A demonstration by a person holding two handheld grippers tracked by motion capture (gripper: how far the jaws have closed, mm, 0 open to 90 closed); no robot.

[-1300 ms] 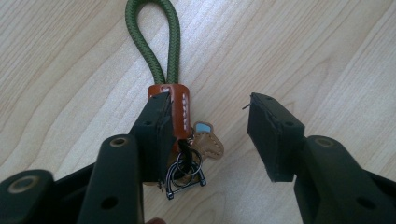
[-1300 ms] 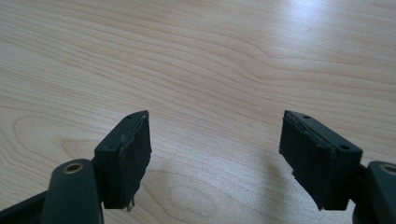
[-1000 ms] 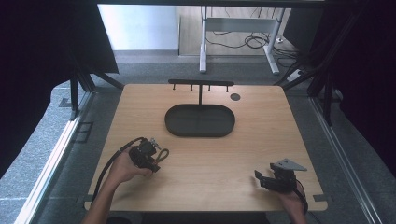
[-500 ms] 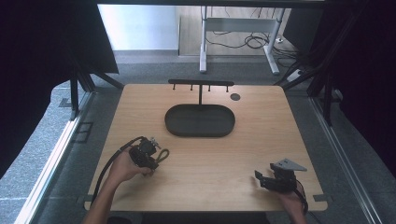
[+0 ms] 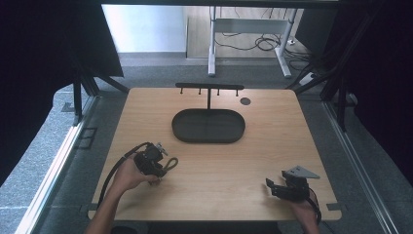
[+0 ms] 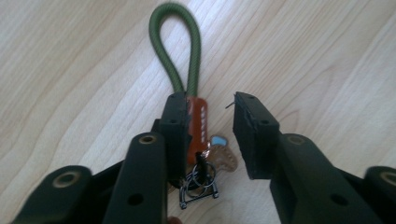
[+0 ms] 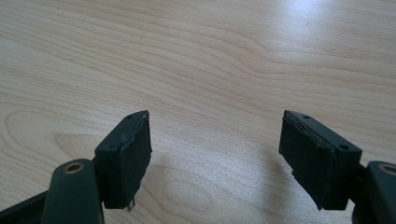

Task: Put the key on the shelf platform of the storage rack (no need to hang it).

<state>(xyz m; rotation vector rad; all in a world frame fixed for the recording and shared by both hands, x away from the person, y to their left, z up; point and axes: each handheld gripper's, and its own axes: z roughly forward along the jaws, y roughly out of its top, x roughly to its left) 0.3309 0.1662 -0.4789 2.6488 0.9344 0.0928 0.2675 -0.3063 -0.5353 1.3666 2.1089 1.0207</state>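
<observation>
At table's near-left: left gripper (image 6: 210,135) jaws just reopened, parted around keychain (image 6: 198,126), no clamp. Pickup step. Next: close on orange tab, lift twd hook rack (image 5: 210,87). Right gripper (image 7: 215,156) wide open, idle.

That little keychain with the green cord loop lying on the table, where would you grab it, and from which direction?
Best guess: grip the keychain at its stiff orange tab, coming straight down from above, since it lies flat on the table. The tab is narrow enough to sit between the left gripper pads. The green cord loop is soft and the metal rings are loose, so both would likely slip.
</observation>
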